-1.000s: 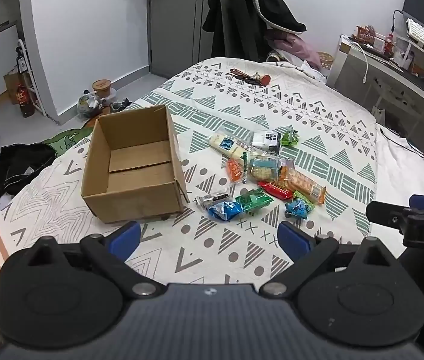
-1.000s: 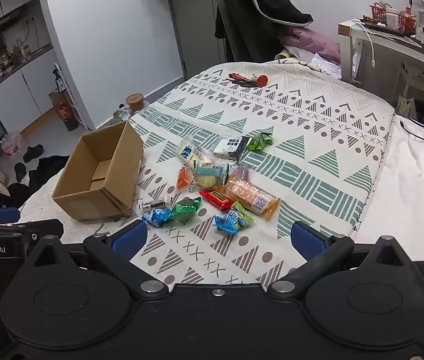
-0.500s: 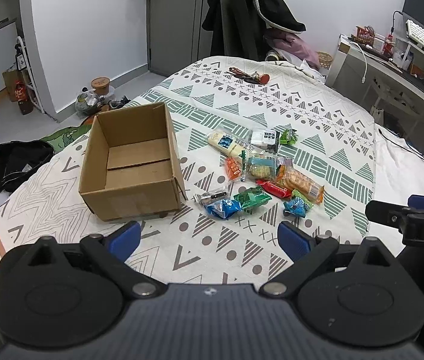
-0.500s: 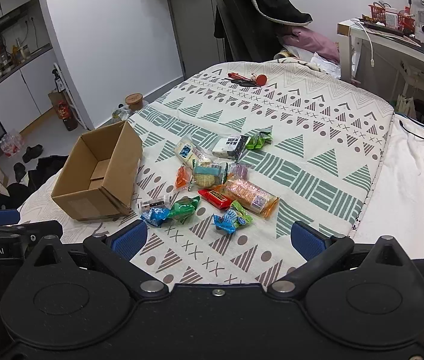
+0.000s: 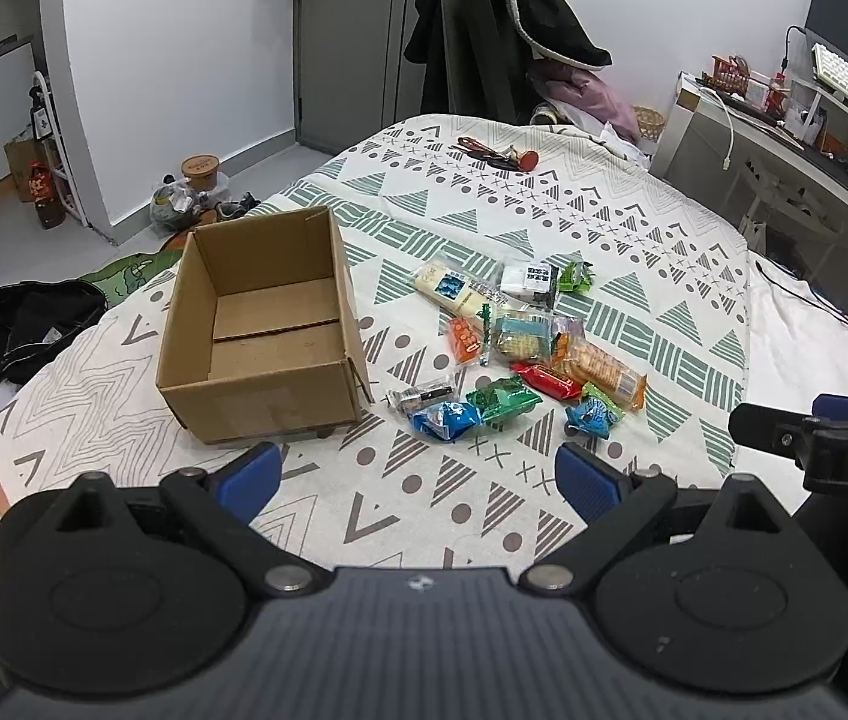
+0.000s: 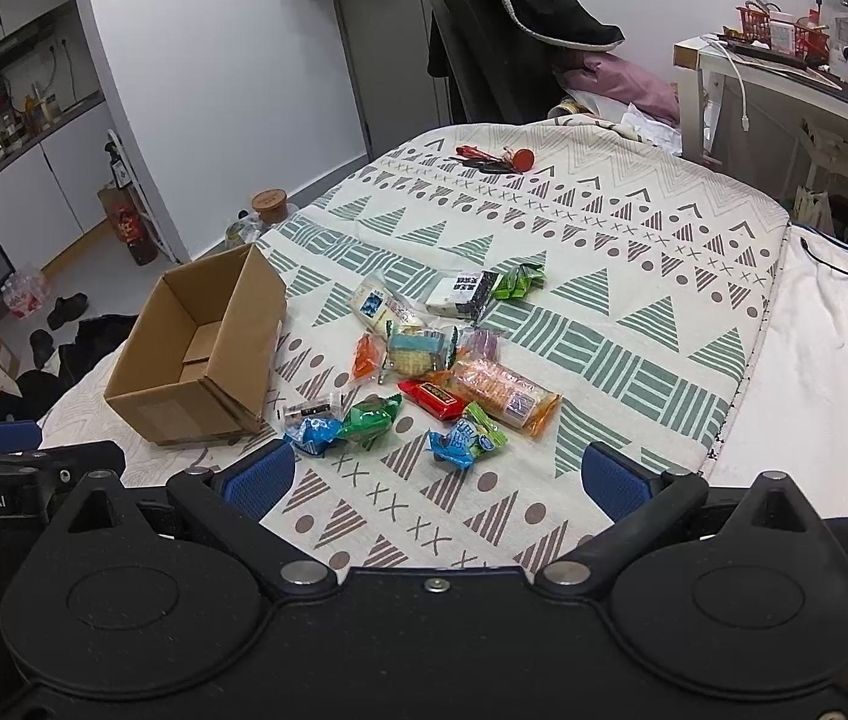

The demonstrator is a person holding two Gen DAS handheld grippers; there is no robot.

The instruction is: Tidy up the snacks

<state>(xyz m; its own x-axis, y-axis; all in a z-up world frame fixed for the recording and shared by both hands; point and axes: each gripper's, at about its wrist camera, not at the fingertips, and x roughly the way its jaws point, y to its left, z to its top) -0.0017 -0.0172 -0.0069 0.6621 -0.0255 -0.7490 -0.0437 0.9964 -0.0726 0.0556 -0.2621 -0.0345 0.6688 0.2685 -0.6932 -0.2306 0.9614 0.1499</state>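
Observation:
An empty brown cardboard box (image 5: 262, 324) (image 6: 196, 360) stands open on the patterned bedspread (image 5: 544, 228). To its right lies a loose pile of several wrapped snacks: a blue packet (image 5: 445, 420) (image 6: 310, 432), a green one (image 5: 505, 399), a red bar (image 5: 547, 381) (image 6: 433, 399), an orange cracker pack (image 5: 601, 366) (image 6: 502, 390) and a black-and-white pack (image 5: 529, 282). My left gripper (image 5: 418, 477) hangs open, above the bed in front of the box and snacks. Just short of the snack pile, my right gripper (image 6: 439, 474) is also open. Neither holds anything.
Keys with a red tag (image 5: 499, 153) lie at the bed's far end. A chair draped with dark clothing (image 5: 502, 60) stands behind. A desk with a keyboard (image 5: 784, 138) lines the right. Clothes, shoes and bottles (image 5: 34, 312) litter the floor at left.
Both grippers have drawn back and risen slightly, so the box and snacks look a little farther away. Nothing on the bed has moved.

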